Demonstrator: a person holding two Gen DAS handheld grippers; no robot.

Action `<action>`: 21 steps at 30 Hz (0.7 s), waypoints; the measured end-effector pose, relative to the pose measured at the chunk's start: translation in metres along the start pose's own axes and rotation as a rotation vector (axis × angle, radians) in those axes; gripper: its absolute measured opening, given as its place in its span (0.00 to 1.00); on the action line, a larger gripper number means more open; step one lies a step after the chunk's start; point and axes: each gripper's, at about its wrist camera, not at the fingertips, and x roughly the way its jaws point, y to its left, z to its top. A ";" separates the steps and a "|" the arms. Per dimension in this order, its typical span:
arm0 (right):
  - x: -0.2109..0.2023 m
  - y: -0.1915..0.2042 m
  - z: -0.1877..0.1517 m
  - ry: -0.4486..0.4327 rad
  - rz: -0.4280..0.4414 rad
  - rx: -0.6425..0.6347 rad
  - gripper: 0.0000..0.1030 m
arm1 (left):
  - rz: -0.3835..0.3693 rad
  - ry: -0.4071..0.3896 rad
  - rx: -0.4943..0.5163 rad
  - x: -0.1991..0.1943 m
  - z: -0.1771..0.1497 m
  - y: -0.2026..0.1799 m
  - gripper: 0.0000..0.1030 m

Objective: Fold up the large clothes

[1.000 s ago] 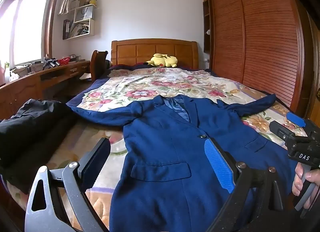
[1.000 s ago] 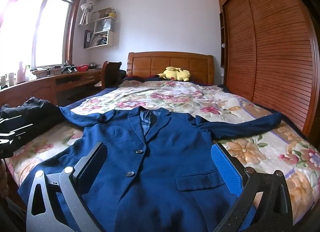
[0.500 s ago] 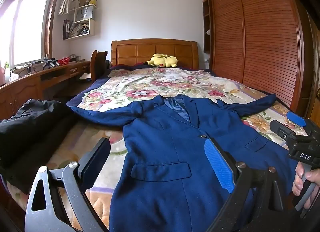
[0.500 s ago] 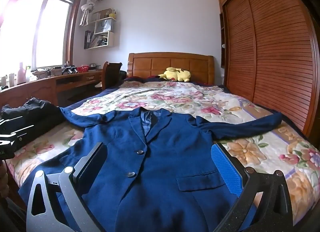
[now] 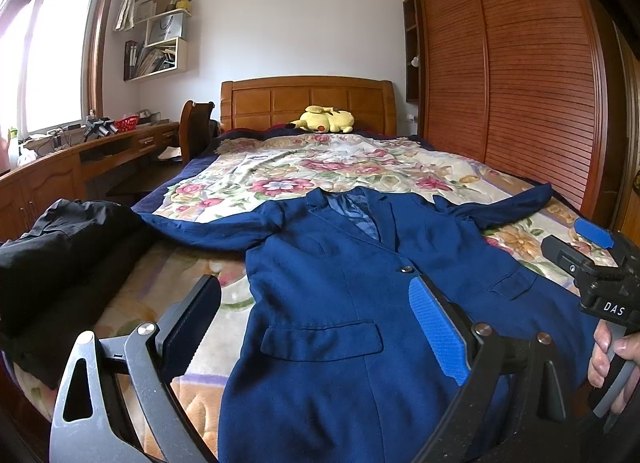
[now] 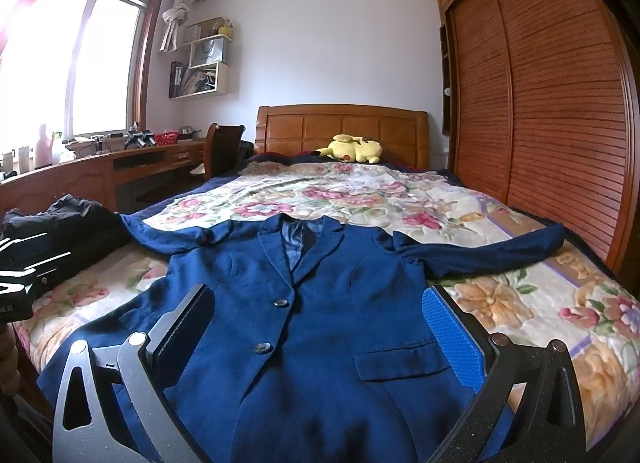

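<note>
A navy blue suit jacket [image 5: 340, 287] lies face up and buttoned on the floral bedspread, both sleeves spread out to the sides; it also shows in the right wrist view [image 6: 312, 303]. My left gripper [image 5: 316, 327] is open and empty, hovering over the jacket's lower left part near a pocket flap. My right gripper [image 6: 316, 327] is open and empty above the jacket's lower front. The right gripper also shows at the right edge of the left wrist view [image 5: 592, 259], held by a hand.
A heap of black clothing [image 5: 52, 247] lies on the bed's left side, at the left sleeve end. A yellow plush toy [image 5: 326, 119] sits by the wooden headboard. A wooden wardrobe [image 5: 512, 75] runs along the right, a desk [image 5: 60, 167] along the left.
</note>
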 end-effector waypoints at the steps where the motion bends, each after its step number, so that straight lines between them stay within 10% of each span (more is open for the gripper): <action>1: 0.000 0.000 0.000 0.001 0.000 -0.001 1.00 | 0.000 0.001 -0.001 0.001 -0.001 -0.002 0.93; 21: 0.000 -0.001 -0.001 -0.003 0.001 0.000 1.00 | 0.001 0.004 0.003 0.006 0.001 -0.005 0.93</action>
